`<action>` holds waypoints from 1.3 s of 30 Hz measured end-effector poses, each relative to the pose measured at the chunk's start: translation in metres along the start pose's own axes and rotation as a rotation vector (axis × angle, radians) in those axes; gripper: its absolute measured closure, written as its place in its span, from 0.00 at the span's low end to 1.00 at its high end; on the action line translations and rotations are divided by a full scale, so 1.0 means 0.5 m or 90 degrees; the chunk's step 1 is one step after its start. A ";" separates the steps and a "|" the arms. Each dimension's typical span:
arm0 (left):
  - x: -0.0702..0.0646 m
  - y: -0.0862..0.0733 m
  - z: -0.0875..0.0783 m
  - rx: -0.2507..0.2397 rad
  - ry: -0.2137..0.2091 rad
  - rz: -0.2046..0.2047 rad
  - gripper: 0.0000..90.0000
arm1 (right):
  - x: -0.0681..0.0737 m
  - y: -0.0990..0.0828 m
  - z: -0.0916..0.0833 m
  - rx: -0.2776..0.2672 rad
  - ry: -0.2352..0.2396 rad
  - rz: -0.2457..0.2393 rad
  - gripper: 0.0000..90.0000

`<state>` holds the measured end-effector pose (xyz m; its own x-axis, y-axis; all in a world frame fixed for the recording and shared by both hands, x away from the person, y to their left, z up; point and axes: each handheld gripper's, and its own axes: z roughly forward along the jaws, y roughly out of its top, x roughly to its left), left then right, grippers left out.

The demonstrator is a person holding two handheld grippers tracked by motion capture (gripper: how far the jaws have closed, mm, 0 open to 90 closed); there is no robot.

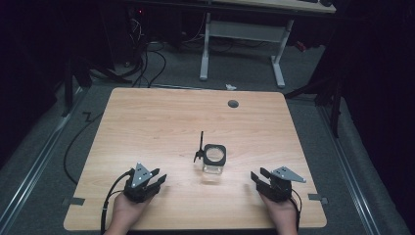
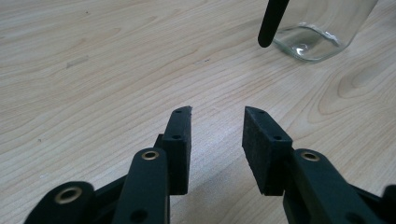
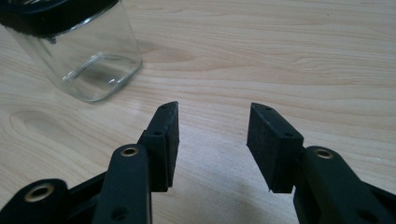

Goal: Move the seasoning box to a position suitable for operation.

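A clear square glass jar (image 1: 214,160) with a black rim stands upright near the middle of the wooden table (image 1: 161,117). A thin black stick-like part (image 1: 199,147) rises beside its left side. My left gripper (image 1: 159,177) rests near the front left, open, nothing between its jaws. My right gripper (image 1: 257,176) rests near the front right, also open and empty. In the left gripper view the open gripper (image 2: 217,119) points at the jar's base (image 2: 322,32), with the black stick (image 2: 272,21) hanging ahead. The right gripper (image 3: 212,116) has the jar (image 3: 79,56) to its upper left.
A round grey cable hole (image 1: 233,103) sits near the table's far edge. Two grey tape marks (image 1: 73,201) (image 1: 314,197) lie at the front corners. Beyond the table stand a white desk frame (image 1: 242,41) and floor cables (image 1: 147,58).
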<state>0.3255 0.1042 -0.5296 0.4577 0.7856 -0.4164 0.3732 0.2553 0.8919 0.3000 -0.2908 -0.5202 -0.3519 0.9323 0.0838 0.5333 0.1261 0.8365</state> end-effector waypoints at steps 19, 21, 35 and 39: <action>-0.043 -0.006 0.034 0.012 0.000 -0.011 0.98 | -0.006 -0.004 -0.003 -0.003 0.006 -0.012 0.78; -0.055 -0.002 0.042 0.011 -0.013 -0.032 1.00 | -0.004 -0.003 -0.006 -0.008 0.010 -0.019 0.82; -0.137 -0.007 0.137 0.021 -0.041 -0.033 1.00 | 0.002 0.000 -0.011 -0.013 0.017 -0.038 0.88; -0.142 -0.010 0.153 0.027 -0.043 -0.042 1.00 | -0.001 -0.002 -0.012 -0.014 0.018 -0.033 0.88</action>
<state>0.3529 0.0039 -0.5178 0.4830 0.7279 -0.4867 0.4381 0.2804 0.8541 0.2951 -0.2934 -0.5177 -0.4003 0.9147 0.0550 0.4968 0.1662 0.8518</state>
